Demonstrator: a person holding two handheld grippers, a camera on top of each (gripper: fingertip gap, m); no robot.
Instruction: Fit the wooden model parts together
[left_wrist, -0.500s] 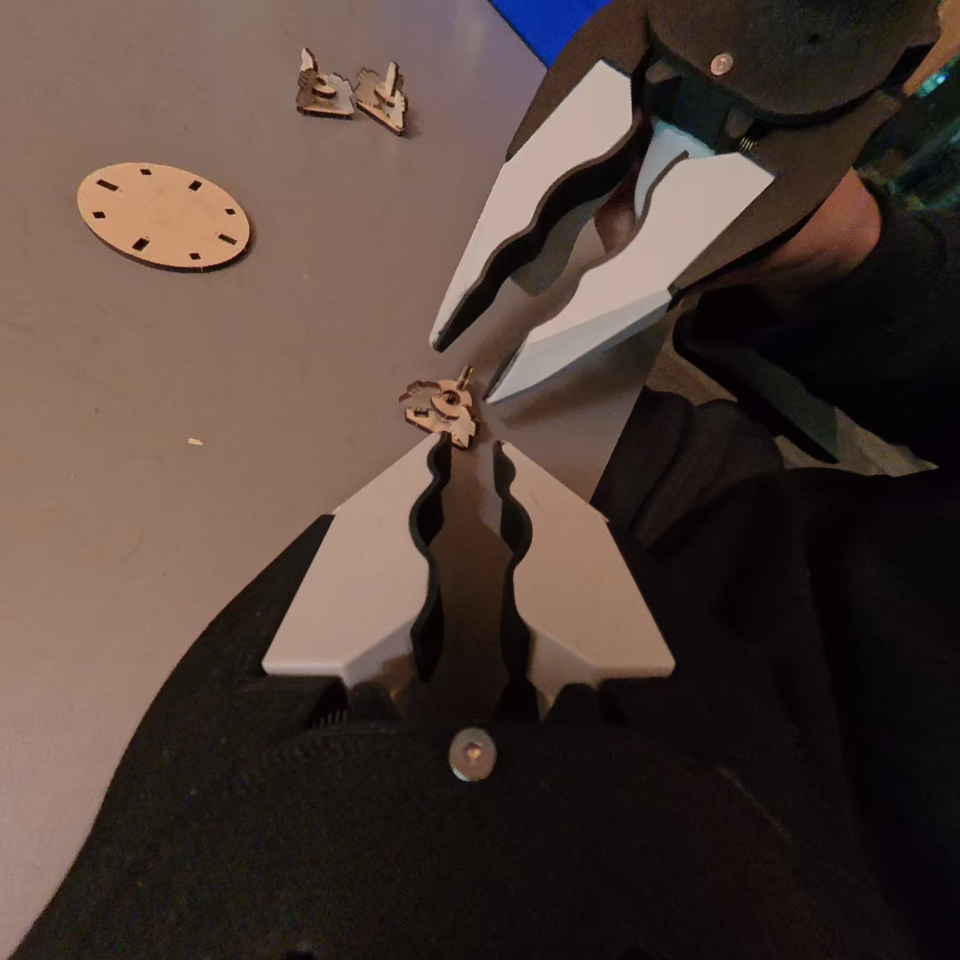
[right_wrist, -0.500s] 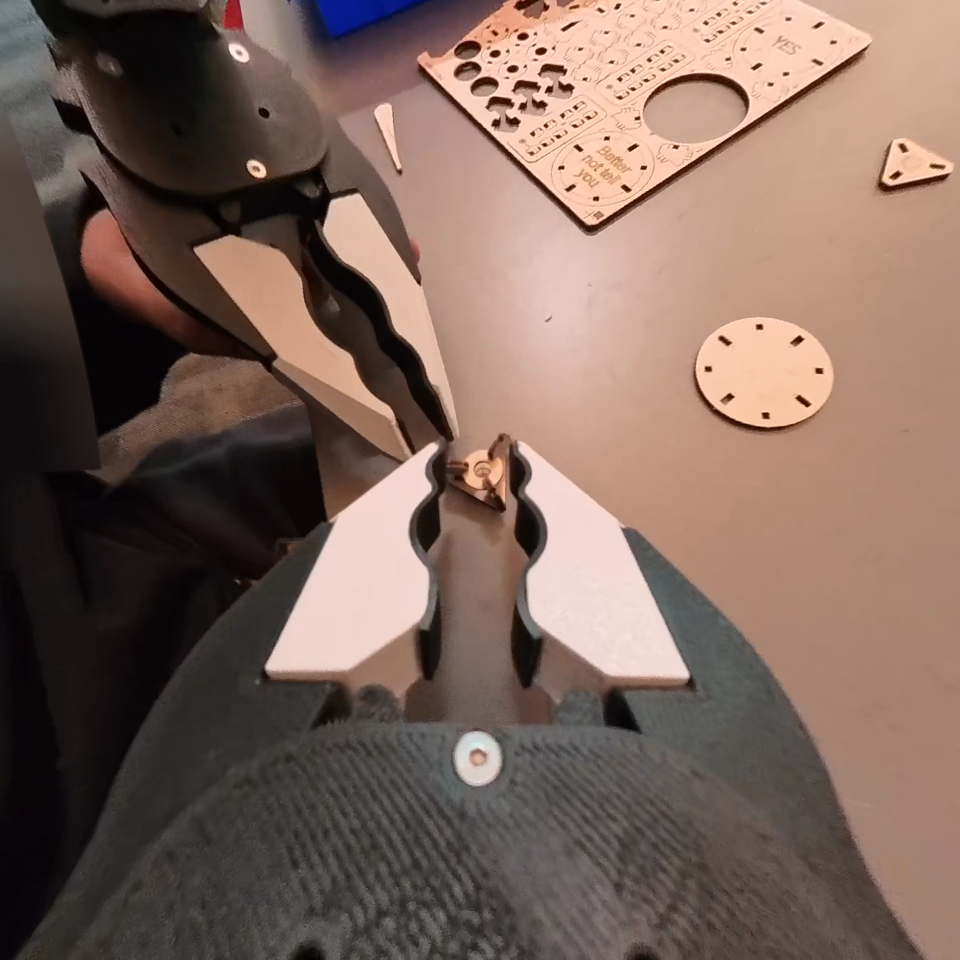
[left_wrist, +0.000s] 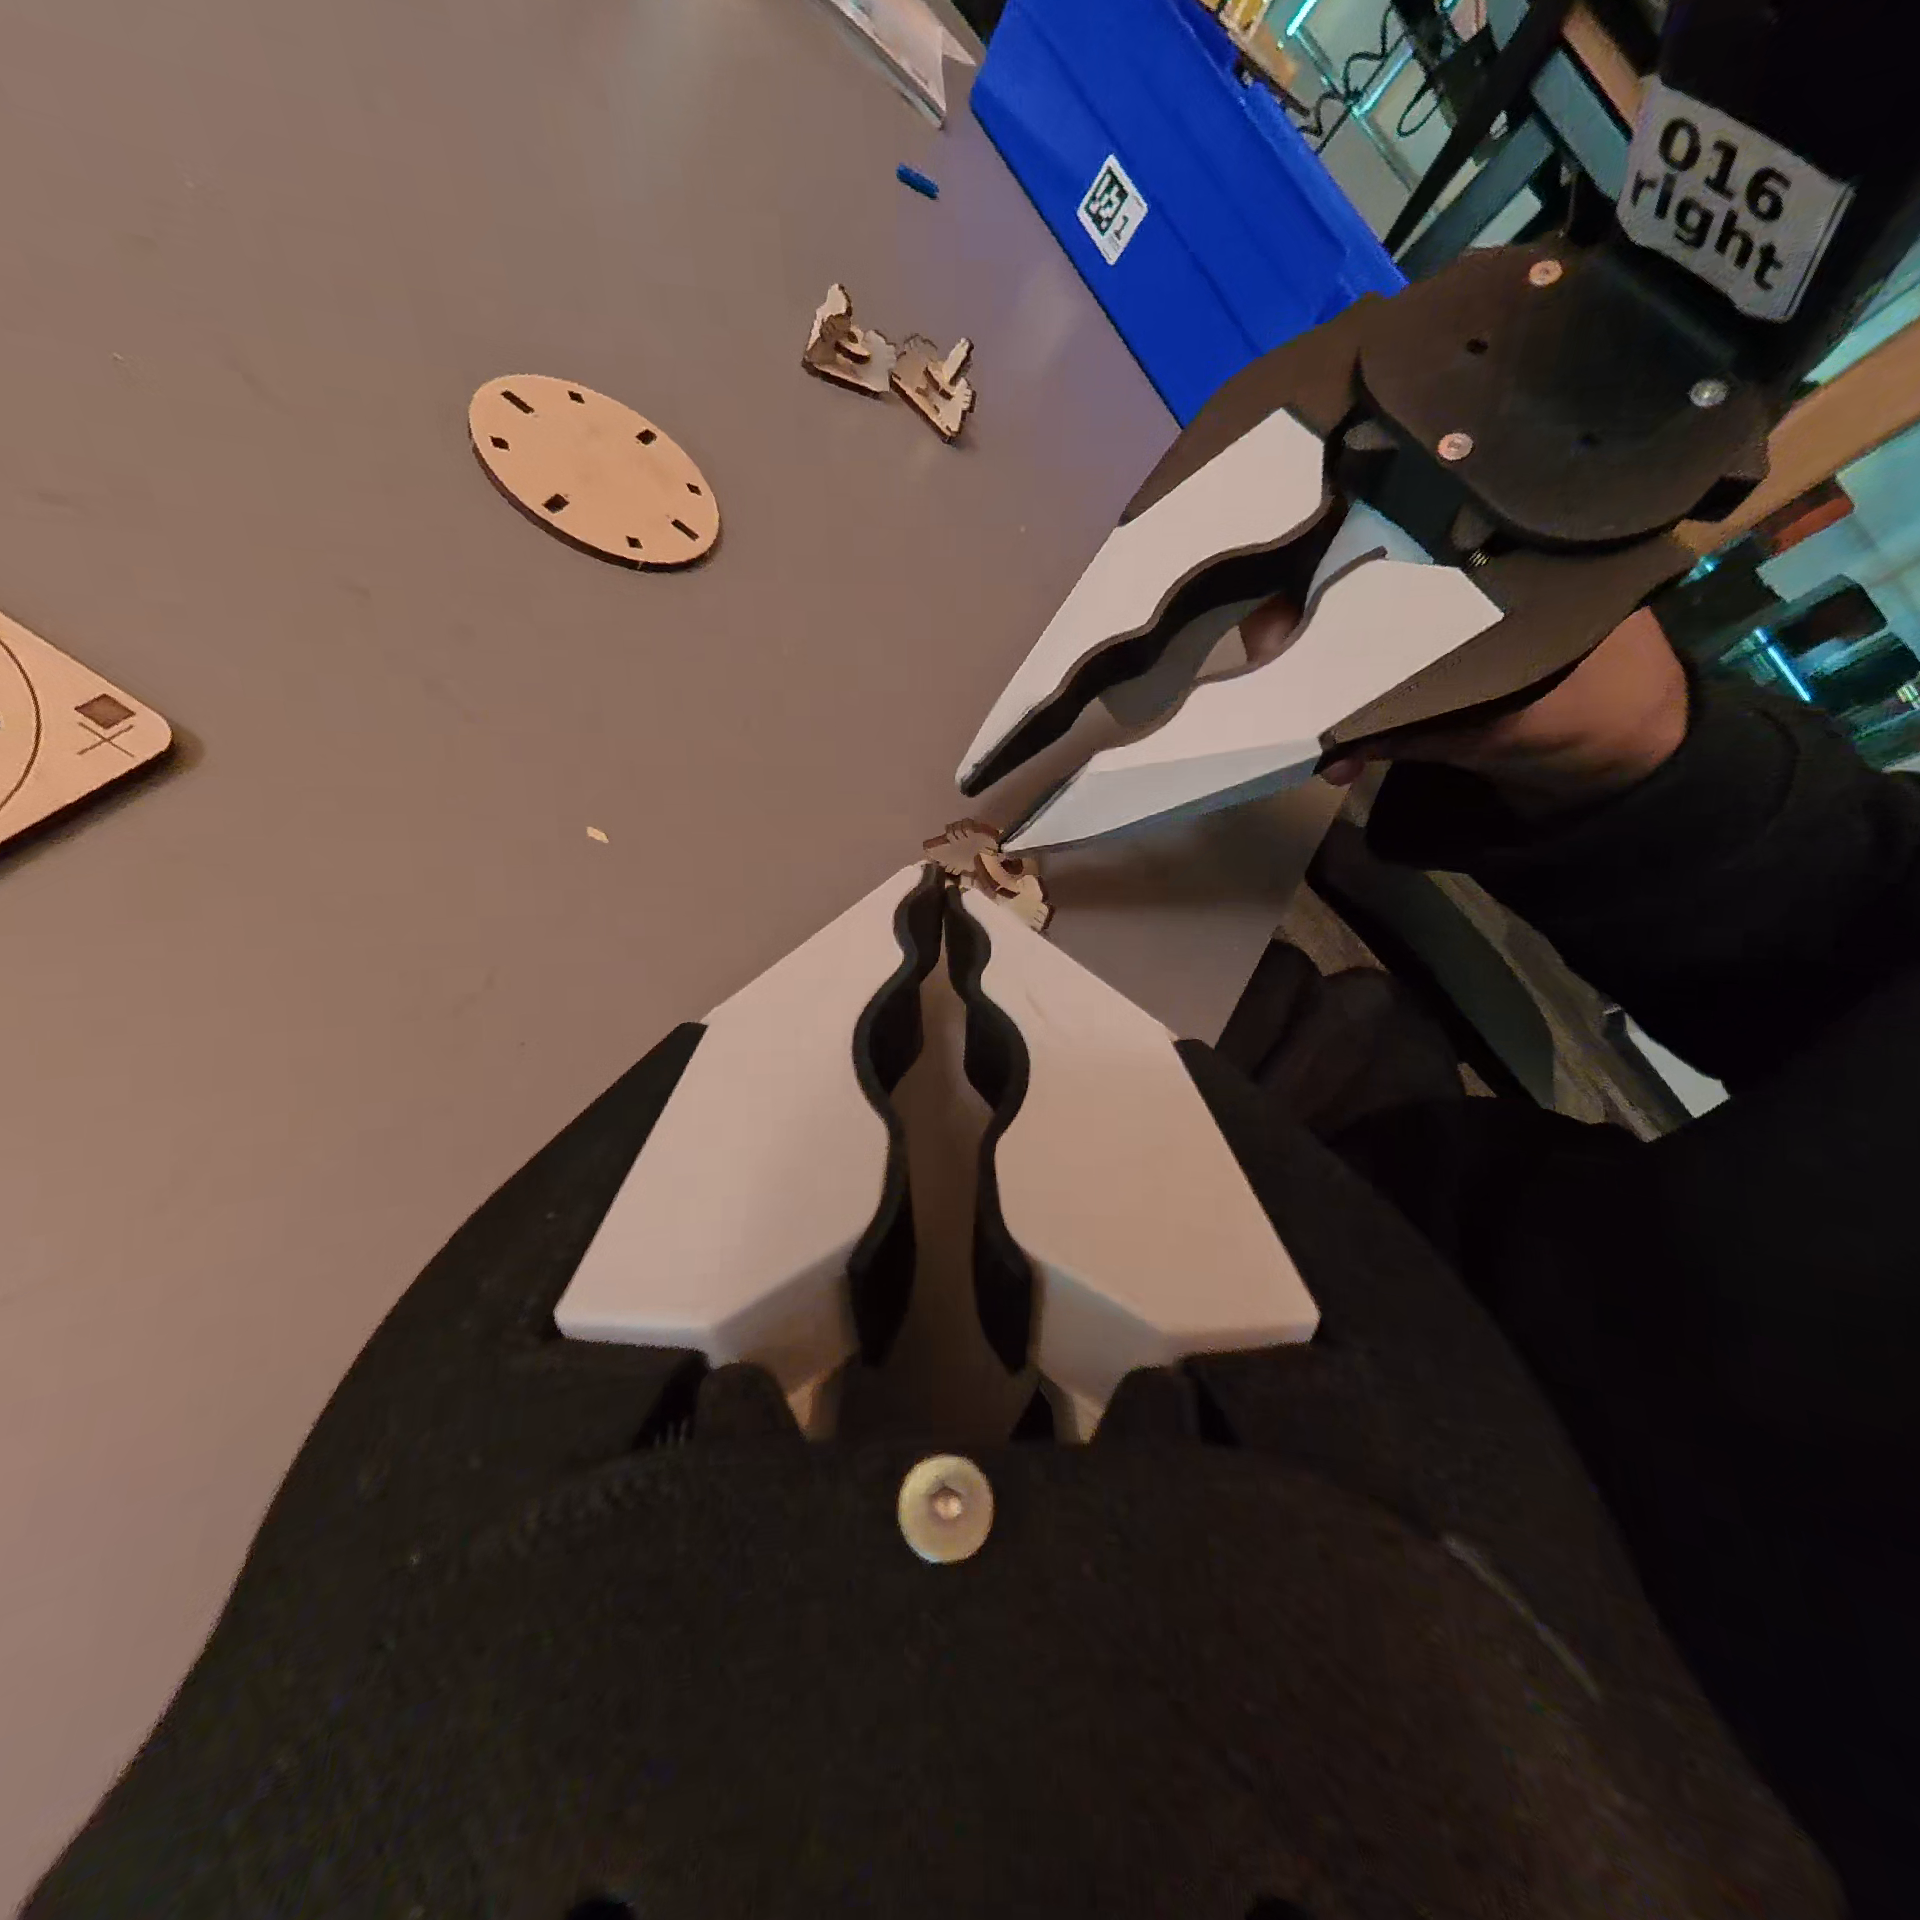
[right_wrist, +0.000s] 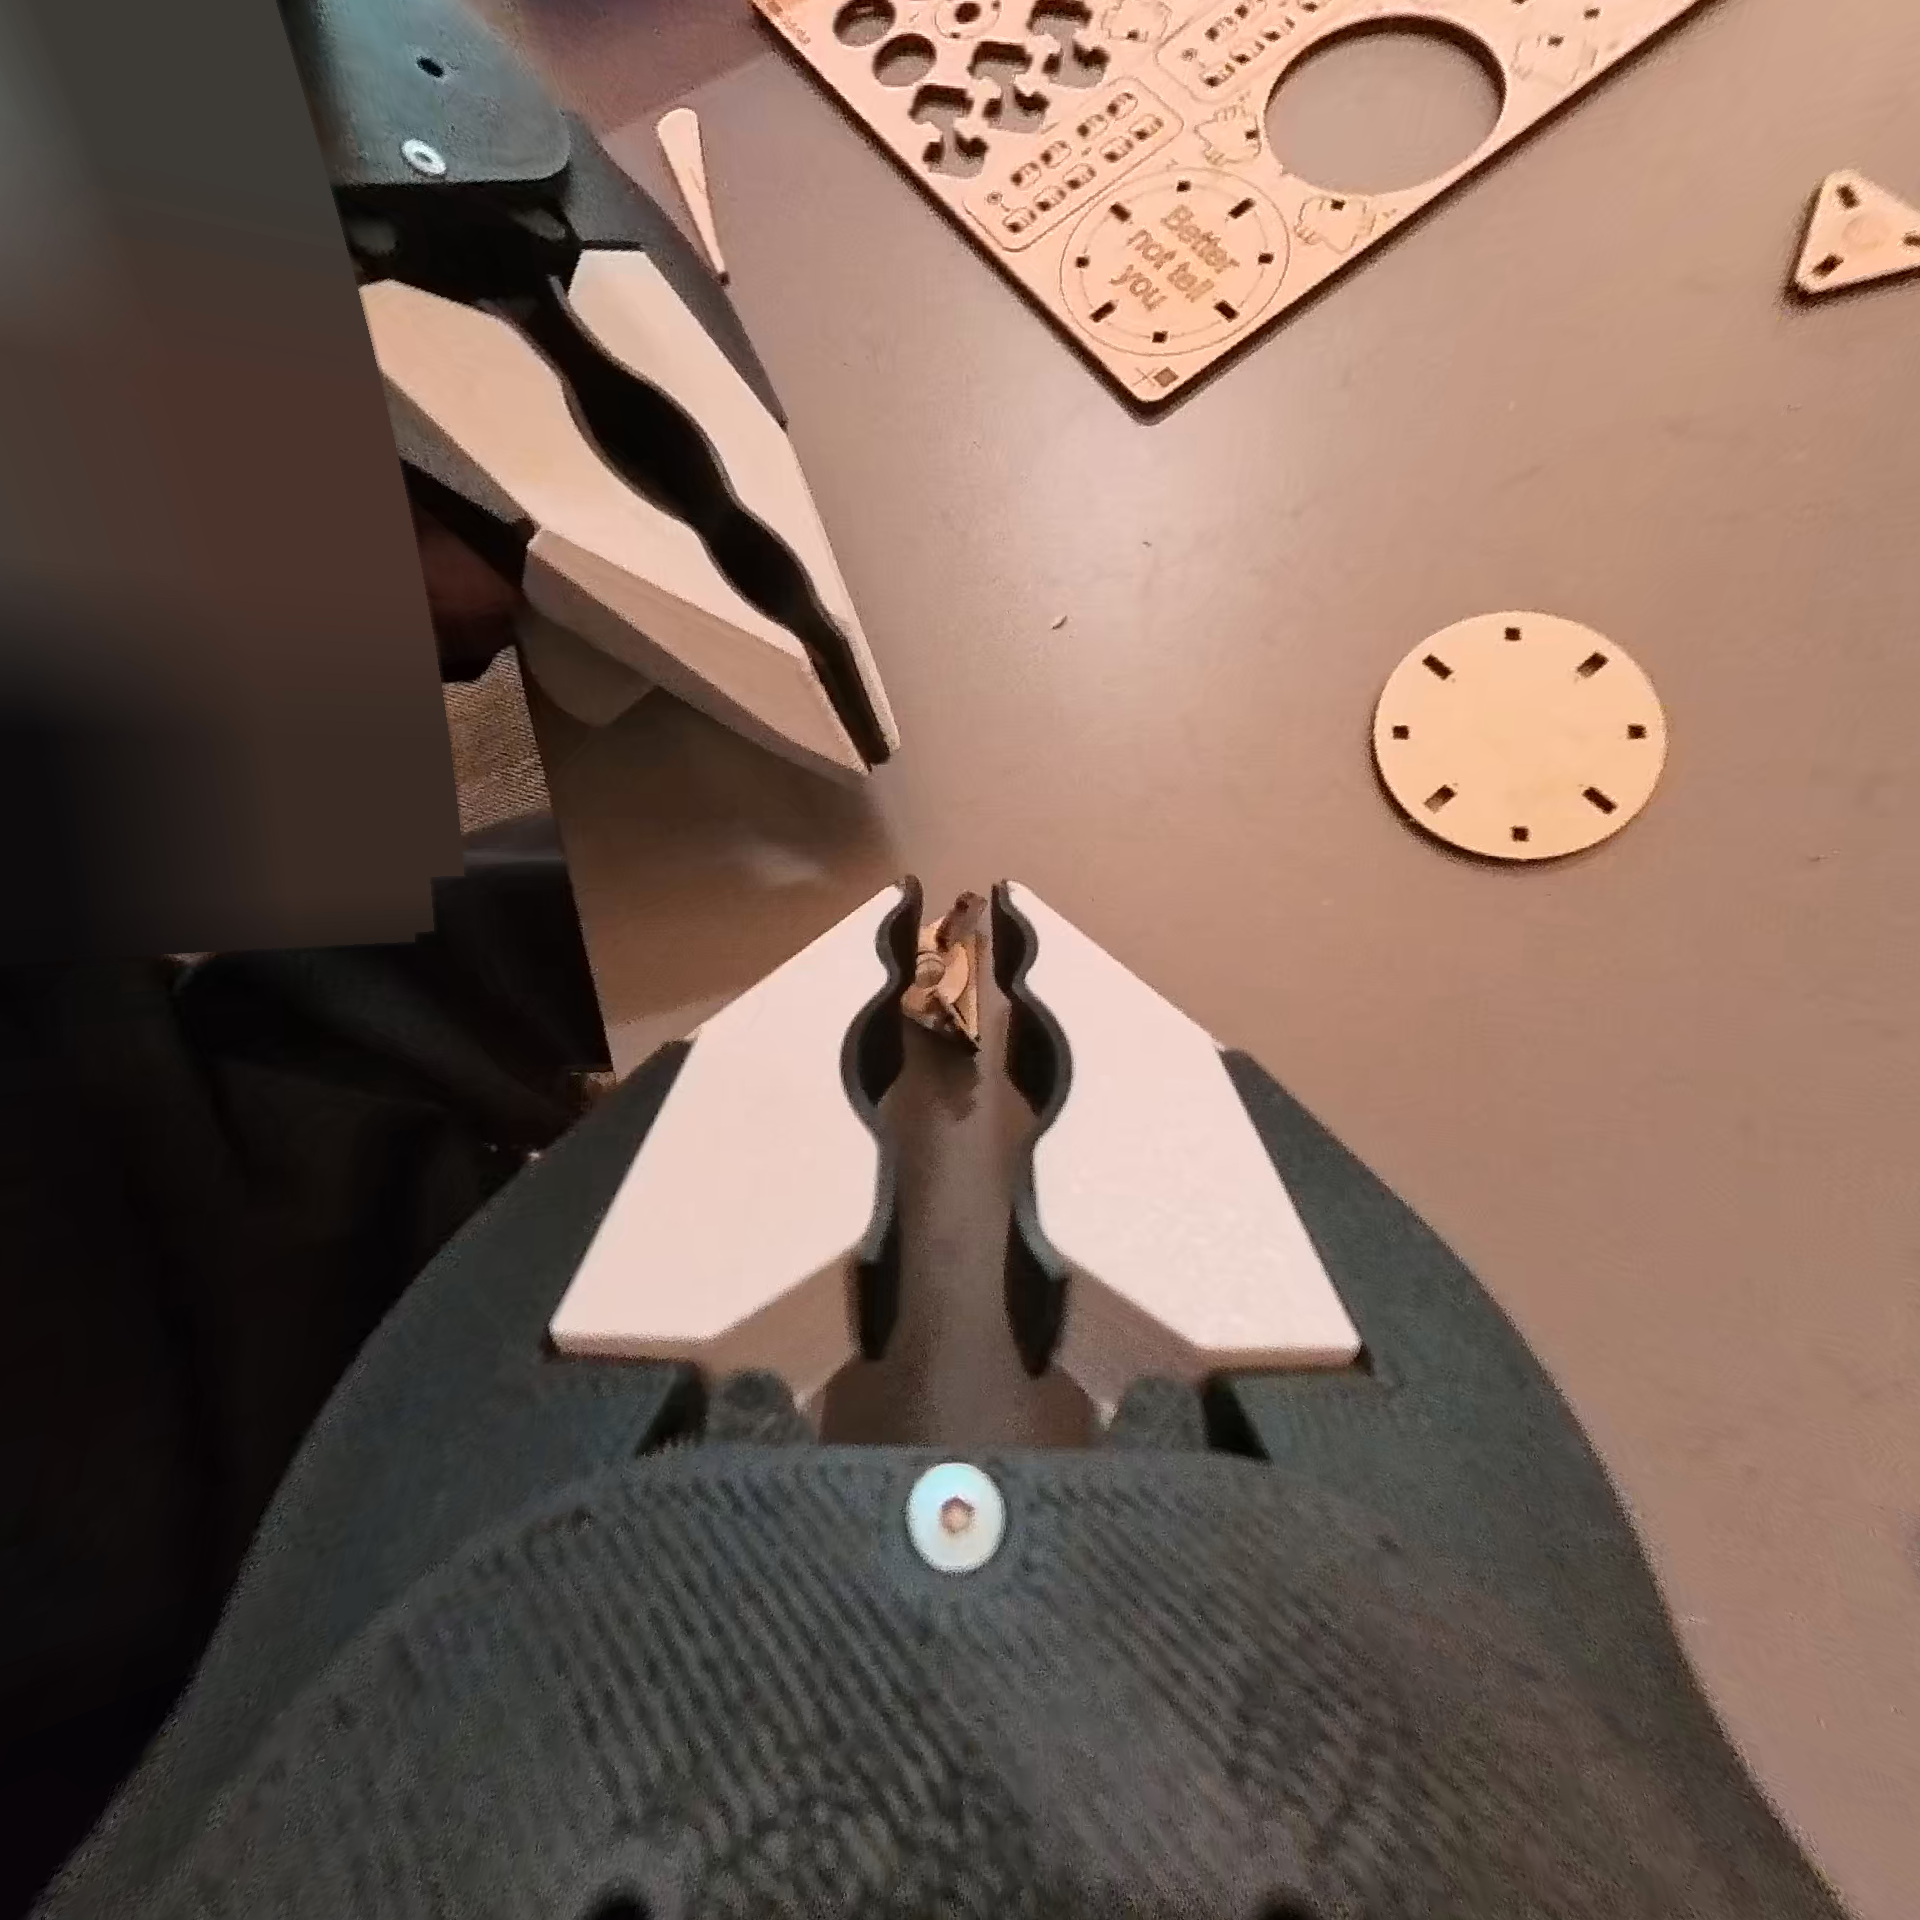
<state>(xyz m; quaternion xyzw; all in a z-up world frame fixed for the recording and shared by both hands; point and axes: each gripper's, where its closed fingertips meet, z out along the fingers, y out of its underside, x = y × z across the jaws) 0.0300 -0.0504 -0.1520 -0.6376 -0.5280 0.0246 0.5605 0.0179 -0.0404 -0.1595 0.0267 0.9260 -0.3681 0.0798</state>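
Grey table (left_wrist: 312, 935) fills both views, with a blue crate (left_wrist: 1164, 197) beyond its far edge. Close to the near edge sits a small wooden assembly (right_wrist: 951, 977), tilted, between the fingers of the right gripper (right_wrist: 954, 894). That gripper is narrowly open around it: a thin dark gap shows between the piece and the right-hand pad, while on the other side piece and pad look close enough to touch. The left gripper (left_wrist: 940, 883) is closed with nothing between its fingers. Its tips lie near the assembly, and the right wrist view shows them apart from it. A hand (left_wrist: 1538, 717) in a dark sleeve grips the right gripper from behind. Farther out on the table lie a round slotted wooden disc (right_wrist: 1519, 736), two more small wooden assemblies (left_wrist: 891, 369) side by side, a laser-cut plywood sheet (right_wrist: 1195, 156) with a large round hole, a triangular wooden piece (right_wrist: 1855, 239) and a thin wooden sliver (right_wrist: 691, 187). Nothing lies between the grippers and the assembly.
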